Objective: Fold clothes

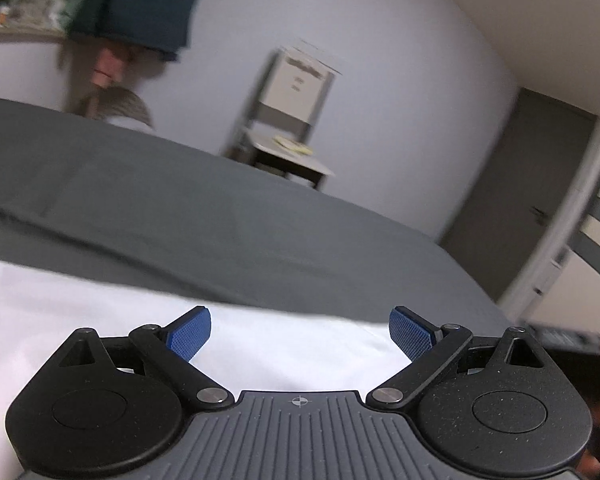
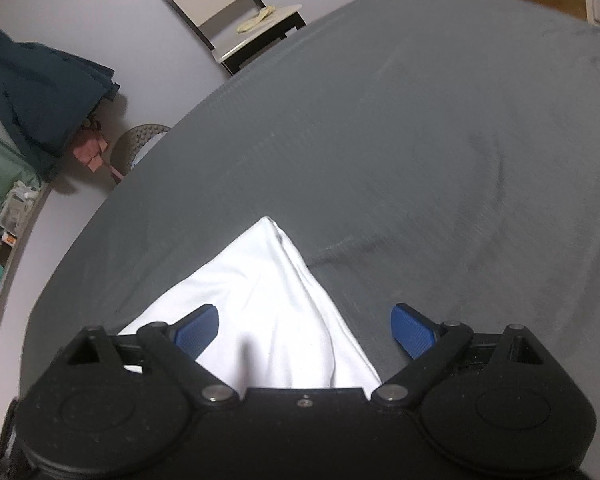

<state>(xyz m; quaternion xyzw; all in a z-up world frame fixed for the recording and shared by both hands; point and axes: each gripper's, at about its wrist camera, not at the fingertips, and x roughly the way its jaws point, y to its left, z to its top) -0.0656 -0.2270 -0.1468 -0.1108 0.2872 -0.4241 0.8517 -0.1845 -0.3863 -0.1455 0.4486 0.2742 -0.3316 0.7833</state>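
White garment (image 2: 260,304) under both open tongs

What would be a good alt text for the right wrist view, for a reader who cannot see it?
The open right tongs hang over a white garment whose pointed corner lies on a grey bed sheet, gripping nothing. Beyond the bed, a chair stands against the pale wall, and dark blue clothing hangs at the left.

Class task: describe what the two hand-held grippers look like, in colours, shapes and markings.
Left gripper: black linkage arms with silver pivot pins, round black housings, ribbed grey body bearing a small crosshair mark, blue textured pads. Right gripper: the same shapes, but an all-black body.
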